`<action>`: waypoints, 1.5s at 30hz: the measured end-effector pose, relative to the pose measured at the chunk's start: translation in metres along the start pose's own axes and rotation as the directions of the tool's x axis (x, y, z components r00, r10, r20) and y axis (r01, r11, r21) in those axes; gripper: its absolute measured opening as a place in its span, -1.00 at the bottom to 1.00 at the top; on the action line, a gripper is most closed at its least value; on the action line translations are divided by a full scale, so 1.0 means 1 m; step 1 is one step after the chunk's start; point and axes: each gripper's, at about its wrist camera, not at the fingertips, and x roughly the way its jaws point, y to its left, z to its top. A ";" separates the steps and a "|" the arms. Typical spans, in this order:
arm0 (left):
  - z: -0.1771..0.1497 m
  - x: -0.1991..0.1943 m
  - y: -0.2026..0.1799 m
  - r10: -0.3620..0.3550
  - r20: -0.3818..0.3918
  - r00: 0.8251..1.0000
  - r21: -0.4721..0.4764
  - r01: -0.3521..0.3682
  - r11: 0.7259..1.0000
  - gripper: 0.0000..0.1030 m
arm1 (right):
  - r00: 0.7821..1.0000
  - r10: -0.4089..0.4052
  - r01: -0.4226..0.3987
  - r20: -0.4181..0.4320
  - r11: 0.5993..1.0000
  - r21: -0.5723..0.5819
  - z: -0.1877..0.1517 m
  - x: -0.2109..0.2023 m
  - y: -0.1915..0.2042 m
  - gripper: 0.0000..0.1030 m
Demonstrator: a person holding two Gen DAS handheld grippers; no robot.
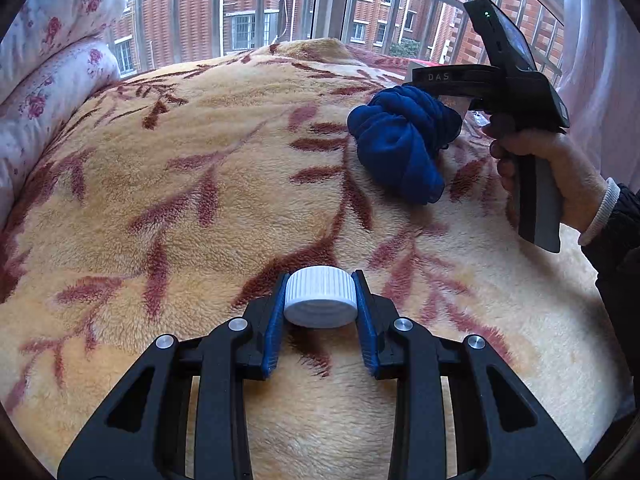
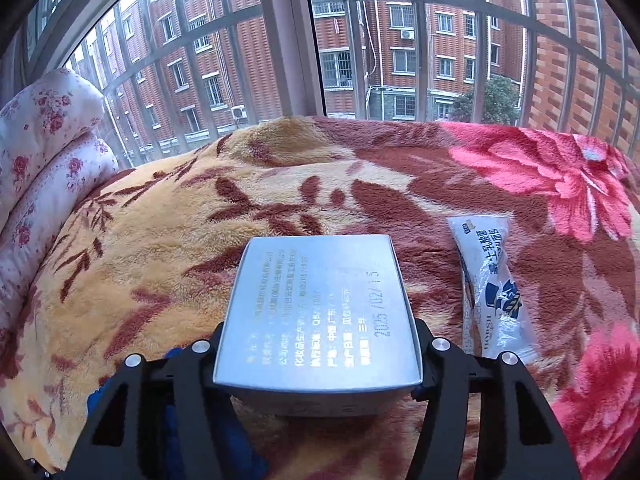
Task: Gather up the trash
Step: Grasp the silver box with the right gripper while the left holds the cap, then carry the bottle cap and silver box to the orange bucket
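Your left claw (image 1: 320,300) is clamped on a white ribbed bottle cap (image 1: 320,297), its blue pads (image 1: 271,334) pressing either side of the cap just above the leaf-patterned blanket (image 1: 200,184) on the bed. Beyond the cap and to its right lies a bunched blue cloth (image 1: 400,144), and your right hand (image 1: 548,168) holds the other device just past that cloth.

Your right claw (image 2: 318,344) has a silver box (image 2: 316,308) with printed text and a date between its arms. The box hides the fingertips, so you cannot tell from this view whether the pads press on it. The box sits low over the blanket. To the right of the box, a white plastic wrapper (image 2: 492,288) with blue print lies flat on the blanket, near the box but not touching it. To the left of the box, a floral quilt (image 2: 44,152) is rolled up by the window (image 2: 360,40).
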 end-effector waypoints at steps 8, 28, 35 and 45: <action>0.000 0.000 0.000 0.016 0.001 1.000 -0.001 -0.016 1.000 -0.40 | 0.997 -0.024 0.024 0.069 1.000 0.005 0.007 -0.053 -0.011 0.14; -0.014 -0.055 -0.017 0.002 0.029 1.000 0.011 -0.003 1.000 -0.40 | 0.997 0.054 -0.056 0.054 0.998 0.032 -0.151 -0.237 0.016 0.15; -0.047 -0.097 -0.032 -0.030 0.039 0.999 0.040 0.028 0.999 -0.40 | 0.995 0.080 -0.081 0.059 0.997 0.007 -0.202 -0.288 0.038 0.15; -0.111 -0.146 -0.039 -0.039 0.013 0.999 0.097 0.037 0.995 -0.40 | 0.989 0.137 -0.134 0.057 0.990 -0.050 -0.277 -0.340 0.068 0.15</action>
